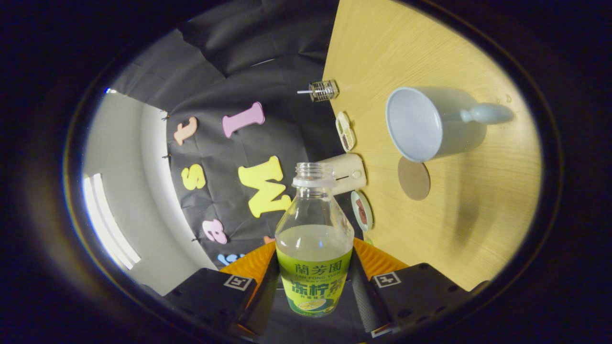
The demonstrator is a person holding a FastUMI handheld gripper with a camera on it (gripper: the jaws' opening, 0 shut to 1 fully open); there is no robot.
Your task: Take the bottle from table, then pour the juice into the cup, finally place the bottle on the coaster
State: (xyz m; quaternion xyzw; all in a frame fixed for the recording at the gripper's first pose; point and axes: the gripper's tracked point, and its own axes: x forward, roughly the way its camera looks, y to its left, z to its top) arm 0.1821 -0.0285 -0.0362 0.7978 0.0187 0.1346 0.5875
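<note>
An uncapped juice bottle (314,239), partly full, sits clamped between both fingers of the tool (313,286), tipped sideways relative to the wooden counter (478,229). Beyond its mouth stands a pale blue cup (420,124), with a round brown coaster (414,178) just beside it. Bare wood surrounds both. Small dishes (345,131) and a cream box (349,173) line the counter's edge by the black cloth wall.

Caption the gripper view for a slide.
Gripper clamps the open juice bottle, rolled sideways; cup and coaster beyond.
</note>
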